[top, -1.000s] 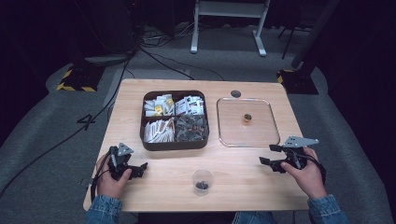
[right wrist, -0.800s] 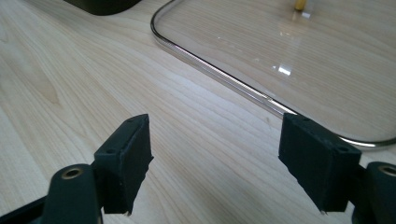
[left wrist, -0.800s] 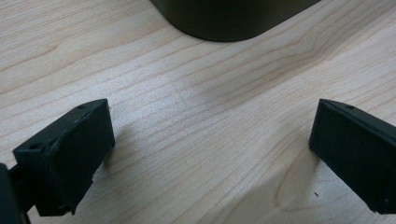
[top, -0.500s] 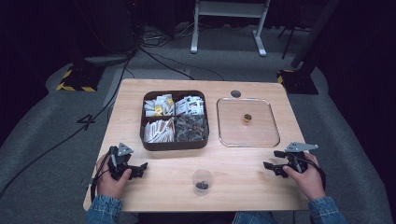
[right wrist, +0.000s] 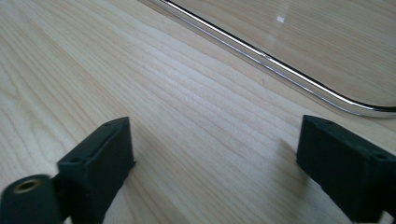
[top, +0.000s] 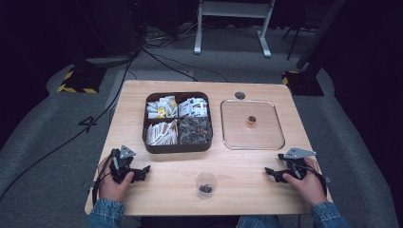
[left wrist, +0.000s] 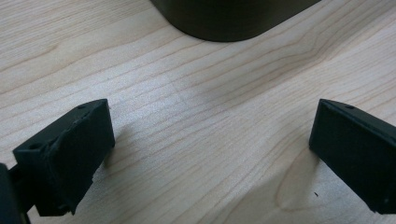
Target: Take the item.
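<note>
Since a second ago the right tool (top: 274,174) has sunk to the bench (top: 247,190), its jaws just having been opening to wide, nothing between them. At the near left, the left tool (top: 138,172) rests equally wide and empty. Between them stands a clear cup (top: 206,184) with something dark inside. To start well, I'd approach it level and squeeze gently. Beyond sit the divided box (top: 178,122) of packets and a clear tray (top: 252,124) holding one small brown item (top: 252,119). Packet lettering is unreadable.
</note>
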`<state>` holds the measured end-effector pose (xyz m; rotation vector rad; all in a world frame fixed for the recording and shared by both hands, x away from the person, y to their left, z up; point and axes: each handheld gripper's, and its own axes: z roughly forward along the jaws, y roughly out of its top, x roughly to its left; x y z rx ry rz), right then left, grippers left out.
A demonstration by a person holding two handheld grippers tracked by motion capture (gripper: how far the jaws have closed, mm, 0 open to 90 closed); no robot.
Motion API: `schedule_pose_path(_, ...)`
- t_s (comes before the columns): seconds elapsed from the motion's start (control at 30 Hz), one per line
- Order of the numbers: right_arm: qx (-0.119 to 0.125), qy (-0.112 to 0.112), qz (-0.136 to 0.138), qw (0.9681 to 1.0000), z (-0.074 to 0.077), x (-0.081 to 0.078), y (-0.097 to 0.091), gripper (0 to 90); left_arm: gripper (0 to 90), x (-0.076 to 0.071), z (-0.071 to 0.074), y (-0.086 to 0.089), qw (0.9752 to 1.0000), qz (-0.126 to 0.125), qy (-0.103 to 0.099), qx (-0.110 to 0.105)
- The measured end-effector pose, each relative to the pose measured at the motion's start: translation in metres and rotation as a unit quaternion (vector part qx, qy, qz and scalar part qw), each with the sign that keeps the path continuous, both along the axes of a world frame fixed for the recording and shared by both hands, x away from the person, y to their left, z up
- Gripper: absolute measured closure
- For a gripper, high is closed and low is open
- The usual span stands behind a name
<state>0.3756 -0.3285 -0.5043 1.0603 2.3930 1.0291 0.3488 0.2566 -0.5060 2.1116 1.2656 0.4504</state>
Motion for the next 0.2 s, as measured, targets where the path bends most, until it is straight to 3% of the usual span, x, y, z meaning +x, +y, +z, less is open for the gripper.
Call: schedule_pose_path(0.2,-0.002,0.003,-0.002,1.0000,-0.0003,0.0008,0.0024,7.3,0.4,0.0000,0.0000,0.0000,1.0000,0.000,0.000,0.000)
